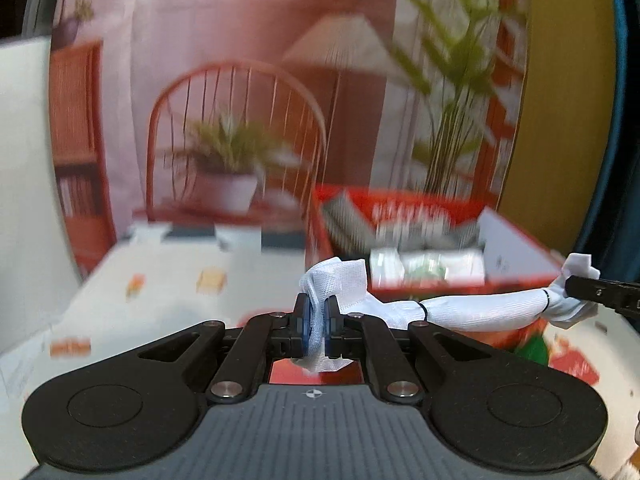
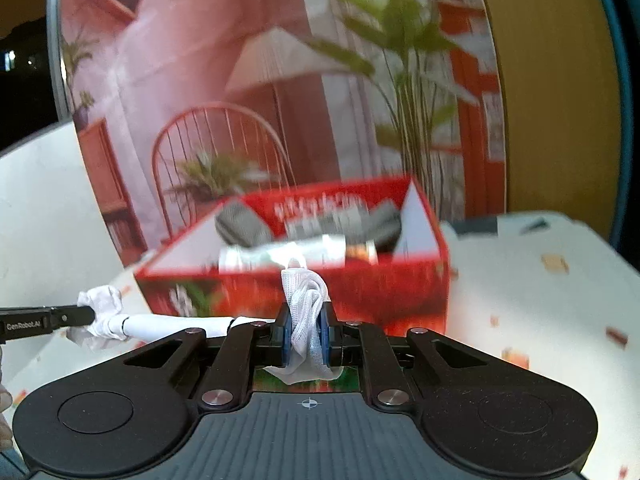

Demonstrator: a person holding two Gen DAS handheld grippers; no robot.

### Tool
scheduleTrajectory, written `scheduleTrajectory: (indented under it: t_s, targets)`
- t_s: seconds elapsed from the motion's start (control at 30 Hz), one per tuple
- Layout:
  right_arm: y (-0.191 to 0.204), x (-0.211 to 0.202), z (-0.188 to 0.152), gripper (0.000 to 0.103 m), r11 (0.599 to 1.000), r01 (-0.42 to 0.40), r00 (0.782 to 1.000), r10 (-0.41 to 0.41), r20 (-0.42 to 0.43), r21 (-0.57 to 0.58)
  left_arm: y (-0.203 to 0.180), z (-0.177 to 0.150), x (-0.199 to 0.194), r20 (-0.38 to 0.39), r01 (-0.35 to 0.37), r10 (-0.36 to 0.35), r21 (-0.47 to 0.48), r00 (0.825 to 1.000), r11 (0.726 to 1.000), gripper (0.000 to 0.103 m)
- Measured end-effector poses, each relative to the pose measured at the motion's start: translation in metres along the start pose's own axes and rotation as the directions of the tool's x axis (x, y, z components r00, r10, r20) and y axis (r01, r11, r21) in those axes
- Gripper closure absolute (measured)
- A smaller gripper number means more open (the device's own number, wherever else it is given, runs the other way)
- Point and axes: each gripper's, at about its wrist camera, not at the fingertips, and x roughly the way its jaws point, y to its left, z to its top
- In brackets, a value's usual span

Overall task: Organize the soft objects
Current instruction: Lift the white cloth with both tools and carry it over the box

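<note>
A white rolled cloth (image 1: 484, 307), bound with thin black bands near each end, hangs stretched between my two grippers above the table. In the left wrist view my left gripper (image 1: 319, 312) is shut on one bunched end, and my right gripper (image 1: 573, 286) clamps the other end at the far right. The right wrist view shows my right gripper (image 2: 306, 330) shut on its end of the white cloth (image 2: 304, 304). There my left gripper (image 2: 91, 314) comes in from the left edge and pinches the far end.
A red open box (image 1: 440, 285) (image 2: 360, 292) stands just beyond the cloth, holding several grey and white rolled soft items. The white patterned tablecloth (image 2: 528, 280) spreads around it. A printed backdrop (image 1: 240, 80) with a chair and plants stands behind, and a white board (image 1: 24, 160) at the left.
</note>
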Motion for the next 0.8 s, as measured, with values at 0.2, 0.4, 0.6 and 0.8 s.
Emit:
scheduleTrajectory:
  t_s: [0.2, 0.4, 0.6, 0.8]
  targets:
    - [-0.005, 0.013, 0.052, 0.090, 0.997, 0.007, 0.998, -0.003, 0.061, -0.078, -0.021, 0.040, 0.017, 0.063, -0.005, 0.002, 0.060, 0.998, 0.998, 0.095]
    - [-0.013, 0.045, 0.086, 0.091, 0.982, 0.061, 0.997, -0.051, 0.055, -0.181, -0.040, 0.055, 0.065, -0.014, 0.014, -0.012, 0.135, 1.000, 0.991, 0.095]
    - [-0.014, 0.080, 0.080, 0.091, 0.951, 0.062, 0.996, -0.079, -0.042, -0.302, -0.049, 0.044, 0.105, -0.159, 0.069, -0.039, 0.186, 0.986, 0.980, 0.095]
    - [-0.014, 0.108, 0.060, 0.091, 0.935, 0.023, 0.982, -0.087, -0.167, -0.353, -0.049, 0.032, 0.128, -0.253, 0.106, -0.052, 0.208, 0.966, 0.972, 0.095]
